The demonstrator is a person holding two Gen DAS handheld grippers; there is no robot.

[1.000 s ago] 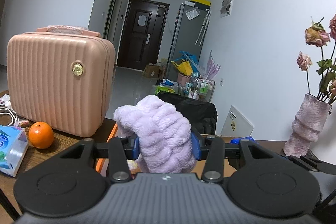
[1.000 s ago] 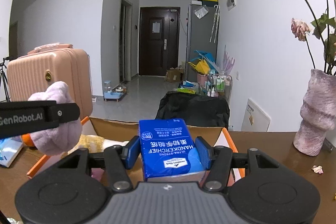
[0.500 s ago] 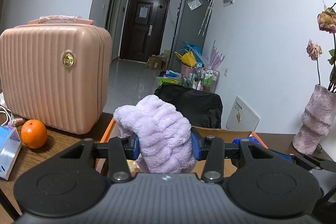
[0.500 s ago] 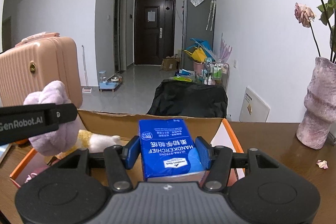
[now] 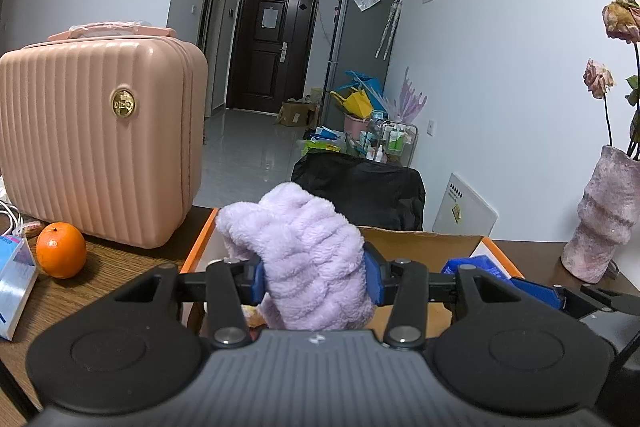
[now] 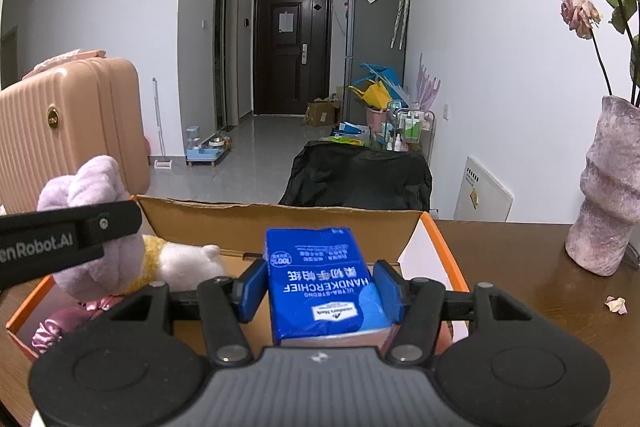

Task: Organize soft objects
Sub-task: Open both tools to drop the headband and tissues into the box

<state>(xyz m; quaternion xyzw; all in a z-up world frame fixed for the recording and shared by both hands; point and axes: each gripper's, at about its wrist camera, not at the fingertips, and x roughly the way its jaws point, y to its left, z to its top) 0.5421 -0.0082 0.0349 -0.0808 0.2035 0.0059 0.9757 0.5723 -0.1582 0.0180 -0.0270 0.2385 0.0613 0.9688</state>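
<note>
Lilac fleece fills the left gripper [image 5: 316,277]: its blue pads are clamped on a fluffy lilac towel [image 5: 304,263], which bulges up and forward between them. The right gripper [image 6: 320,287] has its pads pressed on a blue pack of handkerchief tissues [image 6: 324,283], upright between them. Just ahead of and below both sets of jaws sits an orange-rimmed cardboard box [image 6: 276,223], holding a white-and-yellow plush toy [image 6: 180,261] left of the right jaws. Farther left stand an orange [image 5: 61,250] and a pink ribbed suitcase [image 5: 96,143]; far right, a pink vase [image 6: 612,187].
</note>
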